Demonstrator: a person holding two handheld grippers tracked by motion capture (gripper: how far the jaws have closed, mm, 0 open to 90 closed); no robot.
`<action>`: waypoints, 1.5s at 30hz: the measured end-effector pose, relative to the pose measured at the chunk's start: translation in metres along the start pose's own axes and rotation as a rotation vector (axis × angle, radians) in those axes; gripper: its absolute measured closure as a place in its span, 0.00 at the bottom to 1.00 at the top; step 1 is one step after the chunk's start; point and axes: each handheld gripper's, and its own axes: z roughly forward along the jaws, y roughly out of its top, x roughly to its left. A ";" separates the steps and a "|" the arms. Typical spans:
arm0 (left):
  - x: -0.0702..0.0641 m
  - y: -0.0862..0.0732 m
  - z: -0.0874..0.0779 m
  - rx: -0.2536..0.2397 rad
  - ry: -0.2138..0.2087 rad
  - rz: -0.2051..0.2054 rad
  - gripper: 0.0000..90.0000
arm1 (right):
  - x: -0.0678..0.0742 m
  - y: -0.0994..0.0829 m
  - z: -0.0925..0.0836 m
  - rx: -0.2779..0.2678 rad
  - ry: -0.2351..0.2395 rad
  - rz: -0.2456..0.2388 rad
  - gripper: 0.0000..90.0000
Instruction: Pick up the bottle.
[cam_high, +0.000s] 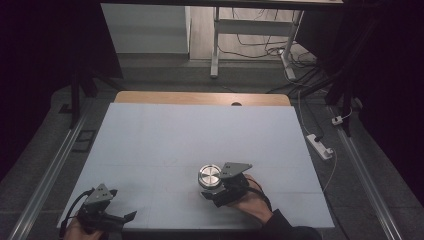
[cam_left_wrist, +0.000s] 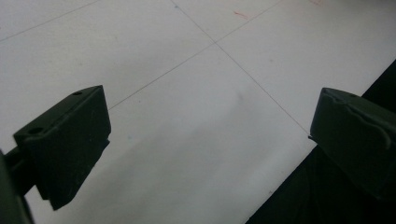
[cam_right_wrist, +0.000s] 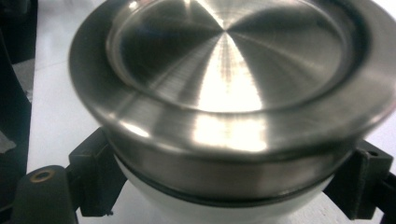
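High view: my right gripper (cam_high: 212, 191) sits at 6 o'clock on the white counter (cam_high: 200, 135), my left gripper (cam_high: 122, 217) at 7 o'clock. Left gripper view: fingers (cam_left_wrist: 65, 144) wide apart over bare counter. Right gripper view: fingers (cam_right_wrist: 95, 177) clamped on a white jar (cam_right_wrist: 210, 212) under its steel lid (cam_right_wrist: 229, 84).

a lab: white-covered table (cam_high: 200, 135), loose floor cables (cam_high: 260, 50) (power strip (cam_high: 320, 146) too), desk frame (cam_high: 216, 45)

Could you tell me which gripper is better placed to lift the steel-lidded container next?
The right. The right gripper already has its jaws around the container, just under the lid. The left gripper sits open at the table's near left corner, well away from it.
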 end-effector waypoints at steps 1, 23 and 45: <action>0.000 0.000 0.000 0.000 0.001 0.000 0.00 | 0.001 0.000 0.000 -0.002 -0.003 0.004 0.16; 0.000 0.000 0.000 -0.003 0.001 -0.009 0.00 | 0.001 0.013 -0.012 -0.009 -0.037 0.044 0.16; 0.002 0.000 0.000 -0.002 -0.007 -0.018 0.00 | -0.003 0.048 -0.013 -0.033 -0.034 0.042 0.16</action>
